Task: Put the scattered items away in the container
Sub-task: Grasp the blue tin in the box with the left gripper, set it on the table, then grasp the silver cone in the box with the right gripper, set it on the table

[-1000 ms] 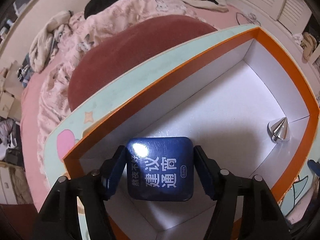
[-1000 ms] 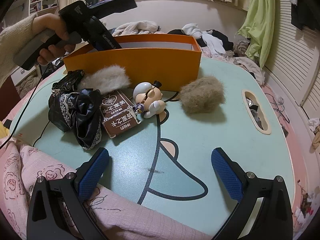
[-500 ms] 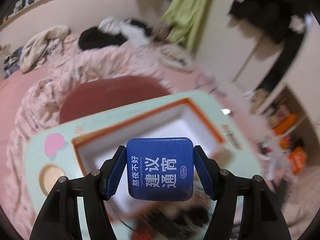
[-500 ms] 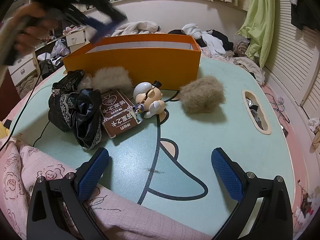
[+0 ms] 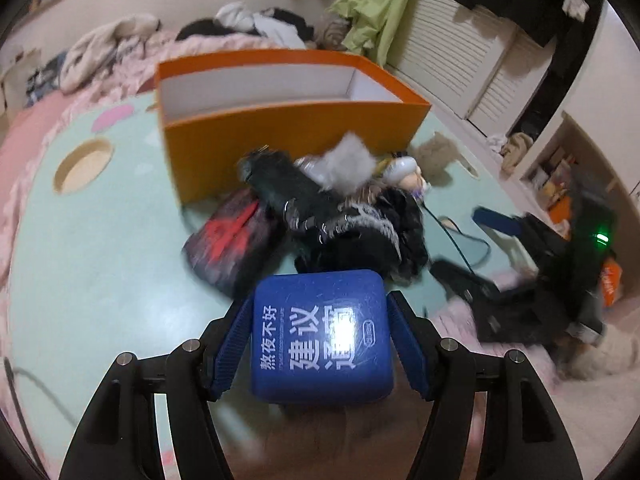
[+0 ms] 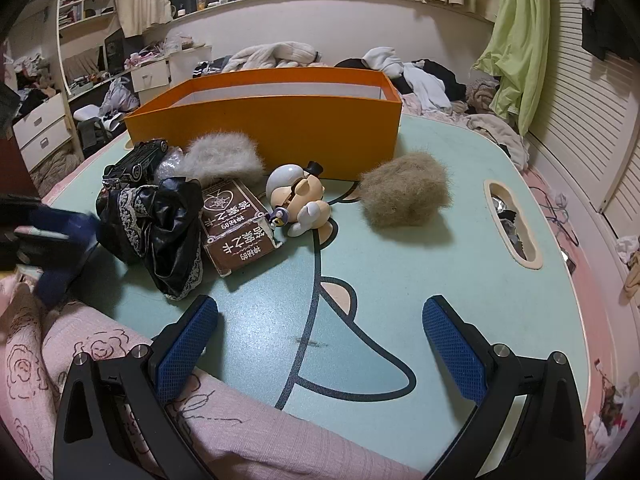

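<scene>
Legible text on two items. Blue square tin [image 5: 322, 336], held between the left tongs [image 5: 320, 338]: white characters, small line 熬夜不好, large line 建议通宵, partly washed out by glare; a small oval logo beside them, too small to read here. Brown box [image 6: 236, 224] on the table [image 6: 400, 280], seen in the right wrist view: a heart outline enclosing a star on its top, and pale characters printed upside down to the camera on top and front face, not reliably readable.
</scene>
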